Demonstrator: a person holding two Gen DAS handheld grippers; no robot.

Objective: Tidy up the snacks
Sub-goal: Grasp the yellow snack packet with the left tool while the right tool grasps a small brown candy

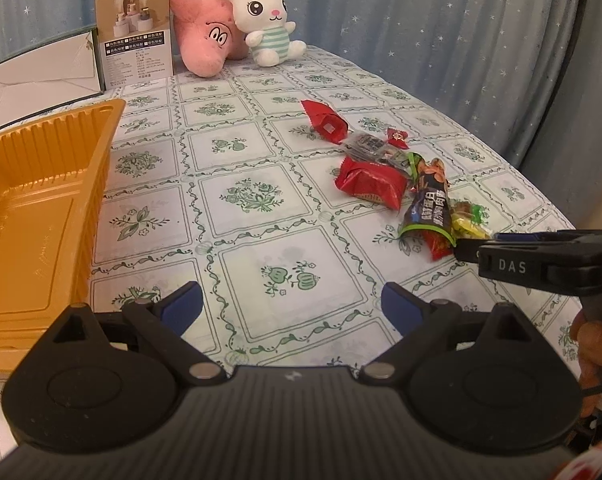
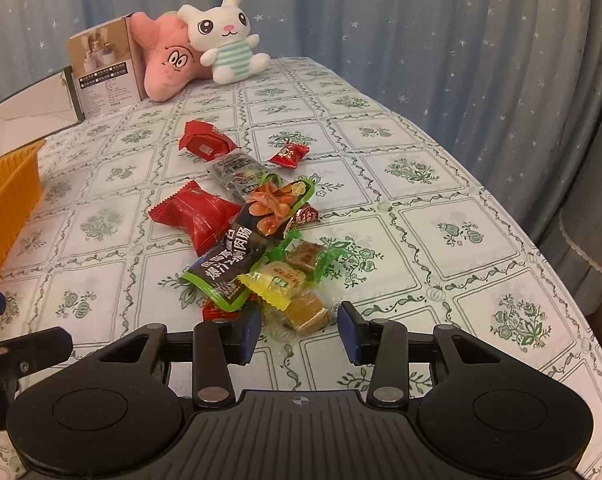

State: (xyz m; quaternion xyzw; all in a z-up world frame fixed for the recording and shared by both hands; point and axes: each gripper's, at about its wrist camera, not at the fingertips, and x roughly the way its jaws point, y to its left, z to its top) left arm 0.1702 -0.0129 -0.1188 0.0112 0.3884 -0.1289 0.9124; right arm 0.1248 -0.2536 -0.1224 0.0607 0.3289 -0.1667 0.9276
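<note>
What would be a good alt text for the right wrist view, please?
The right gripper reaches the near end of a snack pile, a clear-wrapped candy between its blue pads. Behind lie a black sausage pack and red packets on a green-patterned tablecloth; plush toys sit beyond.

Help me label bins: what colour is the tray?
Orange-gold tray, seen best in the left wrist view.

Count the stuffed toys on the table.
2. The pink plush leans against the box at the far end; the white bunny sits against its right side. None seems hidden.
</note>
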